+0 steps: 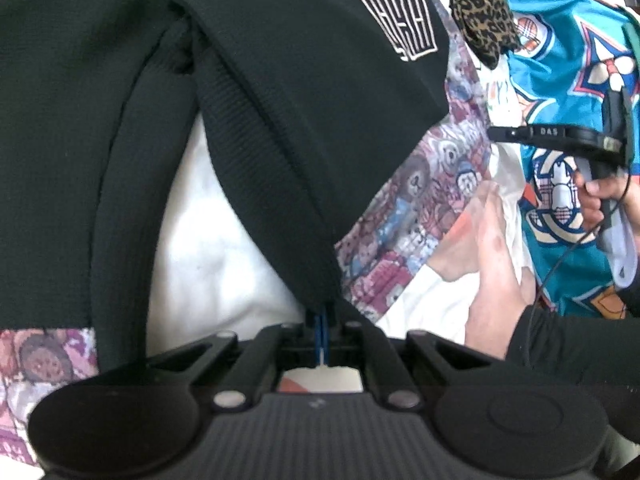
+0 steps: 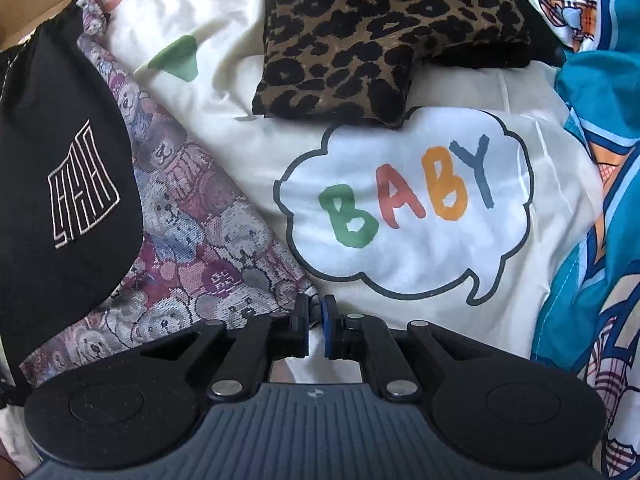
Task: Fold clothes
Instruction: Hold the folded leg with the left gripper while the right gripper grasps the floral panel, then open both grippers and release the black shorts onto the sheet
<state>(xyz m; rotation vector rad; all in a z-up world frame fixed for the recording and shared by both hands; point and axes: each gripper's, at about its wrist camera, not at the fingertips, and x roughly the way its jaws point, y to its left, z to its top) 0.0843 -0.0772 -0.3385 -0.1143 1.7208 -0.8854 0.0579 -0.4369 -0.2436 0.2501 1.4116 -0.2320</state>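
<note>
Cluttered bedding; left gripper clamping black garment.

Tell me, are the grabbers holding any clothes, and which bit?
The left gripper is shut on the black garment, pinching its ribbed edge. The right gripper is nearly closed over the white BABY cloth; whether it pinches any is unclear.

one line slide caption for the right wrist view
Right gripper, nearly shut, over a white BABY-print garment, with a leopard-print piece and black logo garment nearby.
</note>
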